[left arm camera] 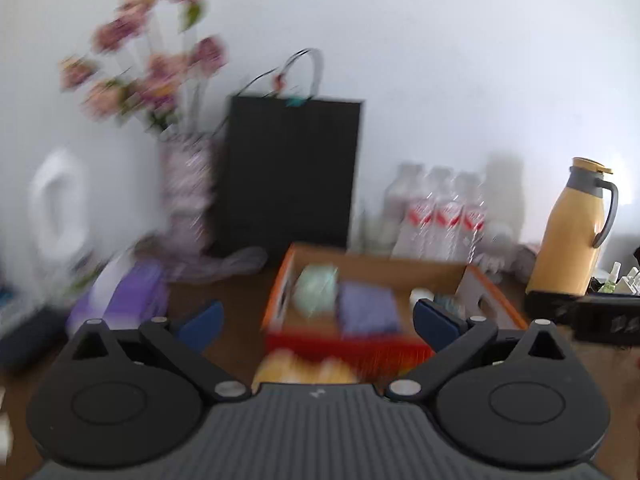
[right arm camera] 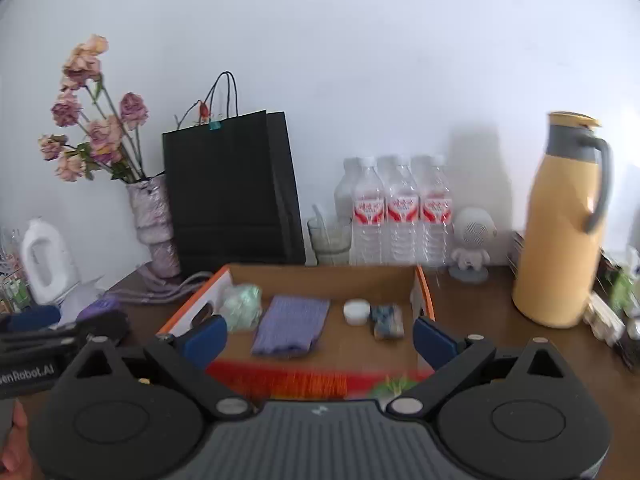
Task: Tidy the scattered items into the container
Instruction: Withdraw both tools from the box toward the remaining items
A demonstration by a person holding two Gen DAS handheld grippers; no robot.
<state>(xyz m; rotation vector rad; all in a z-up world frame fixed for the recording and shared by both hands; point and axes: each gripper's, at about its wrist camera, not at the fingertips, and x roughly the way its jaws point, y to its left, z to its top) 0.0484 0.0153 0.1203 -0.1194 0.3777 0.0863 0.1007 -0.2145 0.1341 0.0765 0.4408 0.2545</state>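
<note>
An open cardboard box with orange edges stands on the brown table. In it lie a pale green bundle, a purple cloth, a white lid and a small blue toy car. My right gripper hovers open over the box's near wall with nothing between its fingers. My left gripper is open too and empty, facing the same box from the left; that view is blurred. A blurred yellow item shows just in front of the box, and a green one.
Along the wall stand a vase of dried flowers, a black paper bag, a glass, three water bottles, a small figurine and a yellow jug. At the left are a white detergent bottle and a purple pack.
</note>
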